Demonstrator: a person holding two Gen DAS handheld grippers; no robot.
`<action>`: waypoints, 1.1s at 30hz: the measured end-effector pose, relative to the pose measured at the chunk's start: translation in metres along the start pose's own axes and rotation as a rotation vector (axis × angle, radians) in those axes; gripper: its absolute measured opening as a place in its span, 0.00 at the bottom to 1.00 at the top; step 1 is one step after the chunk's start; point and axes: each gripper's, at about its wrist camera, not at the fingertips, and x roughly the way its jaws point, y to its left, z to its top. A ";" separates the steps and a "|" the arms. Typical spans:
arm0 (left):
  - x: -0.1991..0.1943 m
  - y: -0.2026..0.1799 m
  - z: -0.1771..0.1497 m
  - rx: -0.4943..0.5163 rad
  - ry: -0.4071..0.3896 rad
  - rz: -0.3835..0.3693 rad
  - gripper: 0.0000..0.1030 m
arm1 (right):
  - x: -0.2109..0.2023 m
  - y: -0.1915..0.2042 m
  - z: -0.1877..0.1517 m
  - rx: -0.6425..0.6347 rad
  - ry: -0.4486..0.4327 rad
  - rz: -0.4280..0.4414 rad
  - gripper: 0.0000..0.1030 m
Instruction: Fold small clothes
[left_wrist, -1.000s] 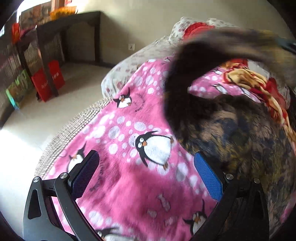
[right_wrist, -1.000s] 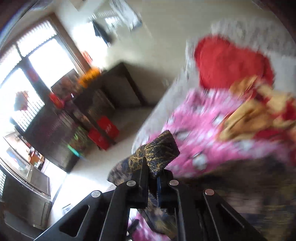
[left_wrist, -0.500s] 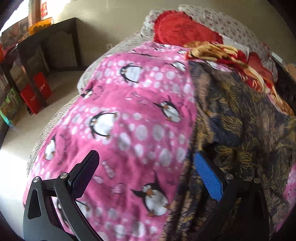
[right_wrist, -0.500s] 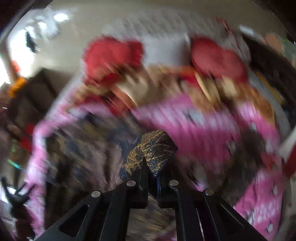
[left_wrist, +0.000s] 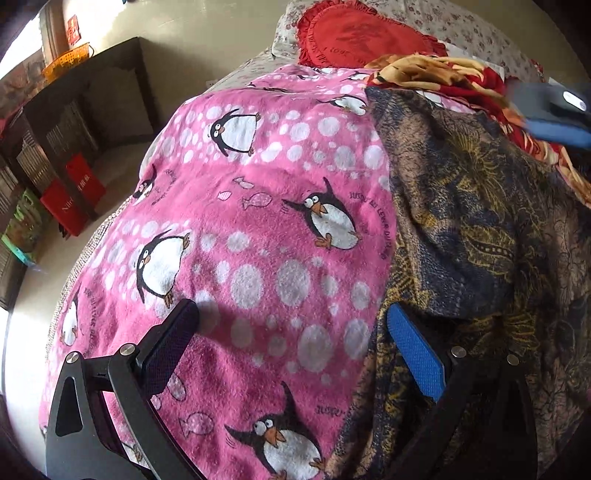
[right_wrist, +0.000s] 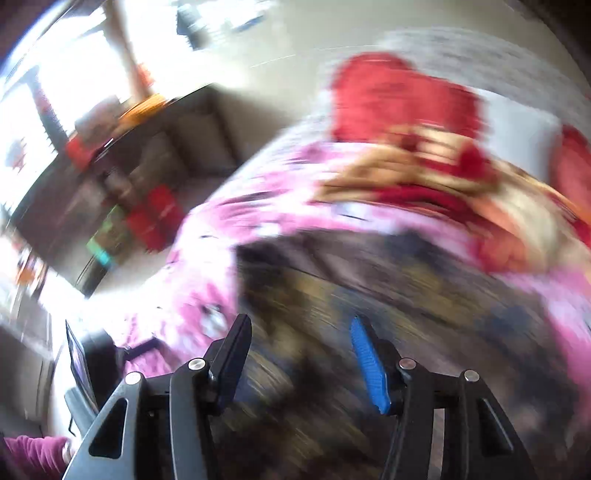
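fingers (left_wrist: 415, 354) spread wide, right one over the dark patterned garment (left_wrist: 480, 229).

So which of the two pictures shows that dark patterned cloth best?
The left wrist view: the dark patterned cloth lies sharp and spread on the pink penguin blanket. The right wrist view shows it only as a motion-blurred dark patch.

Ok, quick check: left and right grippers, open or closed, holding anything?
Left gripper: open, empty, above the pink blanket.
Right gripper: open, empty, over the dark patterned garment.
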 end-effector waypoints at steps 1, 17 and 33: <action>0.000 0.001 0.001 -0.006 -0.006 -0.004 1.00 | 0.020 0.016 0.011 -0.035 0.006 0.018 0.52; -0.034 0.041 0.009 -0.077 -0.113 -0.048 1.00 | 0.142 0.048 0.044 -0.029 0.105 0.062 0.05; 0.016 -0.031 0.025 0.096 0.017 -0.019 1.00 | 0.003 -0.072 -0.105 0.208 0.038 -0.354 0.38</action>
